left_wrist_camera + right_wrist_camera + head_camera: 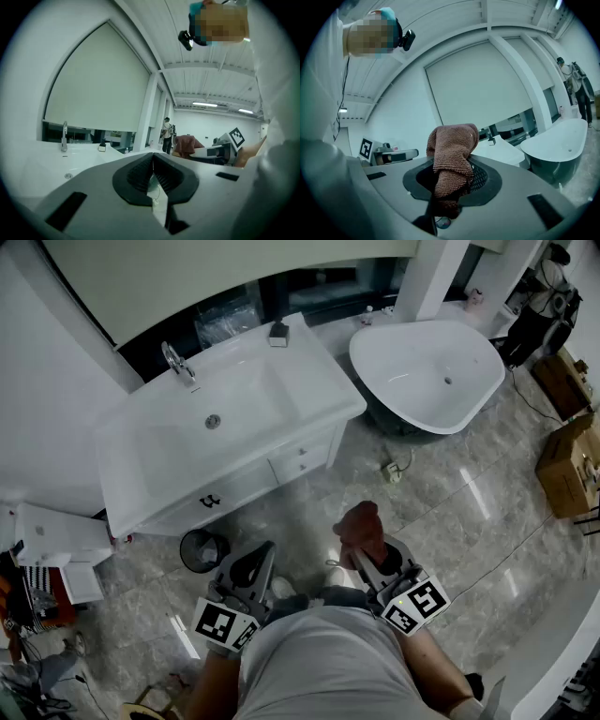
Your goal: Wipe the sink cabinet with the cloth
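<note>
**A:** What did the right gripper (452,177) have?

**B:** It was clamped on the brown cloth (453,157). The cloth was bunched between the ribbed pads, with its top folded over above them and a tail hanging below.

**A:** And the left gripper (153,174)?

**B:** Its pads were drawn together with nothing between them, and only a thin sliver of light showed lower down.

**A:** Where were they from the head view?

**B:** Both were close in front of the person's body. The left gripper (263,556) and right gripper (362,557) were side by side over the marbled floor (450,521). The cloth (362,527) stuck out past the right jaws and touched nothing else.

**A:** And the cabinet?

**B:** The white sink cabinet (298,461) stood farther out, well apart from the cloth. A small black bin (201,549) was on the floor just before it. Its faucet (175,361) was at the back of the basin, and a white bathtub (473,399) lay beyond to the right.
</note>
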`<action>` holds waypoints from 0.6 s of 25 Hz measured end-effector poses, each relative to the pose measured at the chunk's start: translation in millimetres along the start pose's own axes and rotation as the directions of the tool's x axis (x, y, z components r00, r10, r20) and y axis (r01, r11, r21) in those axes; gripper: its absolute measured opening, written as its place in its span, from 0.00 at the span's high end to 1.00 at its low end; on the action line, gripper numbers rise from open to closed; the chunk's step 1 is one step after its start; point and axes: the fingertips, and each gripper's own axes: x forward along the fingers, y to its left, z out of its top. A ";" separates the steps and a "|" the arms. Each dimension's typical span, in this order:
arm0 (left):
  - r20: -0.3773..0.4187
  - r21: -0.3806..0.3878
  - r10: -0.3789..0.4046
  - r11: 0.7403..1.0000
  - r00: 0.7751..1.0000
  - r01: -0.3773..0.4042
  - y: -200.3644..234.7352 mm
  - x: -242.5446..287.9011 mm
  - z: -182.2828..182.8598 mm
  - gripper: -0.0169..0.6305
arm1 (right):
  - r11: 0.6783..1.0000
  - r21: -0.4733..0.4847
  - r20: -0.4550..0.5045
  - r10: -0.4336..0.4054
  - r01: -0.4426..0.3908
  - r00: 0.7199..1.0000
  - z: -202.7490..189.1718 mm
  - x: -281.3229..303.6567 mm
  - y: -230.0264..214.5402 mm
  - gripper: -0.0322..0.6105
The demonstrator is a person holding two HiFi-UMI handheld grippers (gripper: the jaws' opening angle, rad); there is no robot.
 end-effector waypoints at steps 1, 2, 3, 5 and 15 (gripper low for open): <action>-0.002 0.000 -0.001 1.000 1.000 0.001 -1.9 4.0 -0.9 0.96 | 1.000 0.002 0.002 0.001 -0.001 1.000 0.6 -1.0 -3.6 0.79; -0.004 0.000 -0.001 1.000 1.000 0.001 -3.8 7.8 -1.7 0.96 | 1.000 0.004 0.003 0.002 -0.002 1.000 1.2 -2.1 -7.1 0.79; -0.007 0.000 0.000 1.000 1.000 0.000 -5.9 11.4 -2.4 0.96 | 1.000 0.005 0.003 0.003 -0.003 1.000 1.6 -3.3 -10.5 0.79; -0.011 -0.002 0.004 1.000 1.000 -0.004 -10.3 17.8 -3.3 0.96 | 1.000 0.006 -0.001 0.006 -0.006 1.000 2.6 -6.1 -17.1 0.79; -0.046 -0.006 0.052 0.999 0.998 -0.053 -26.6 49.4 -12.1 0.96 | 0.995 0.068 -0.014 0.078 -0.077 0.997 6.4 -19.4 -53.8 0.79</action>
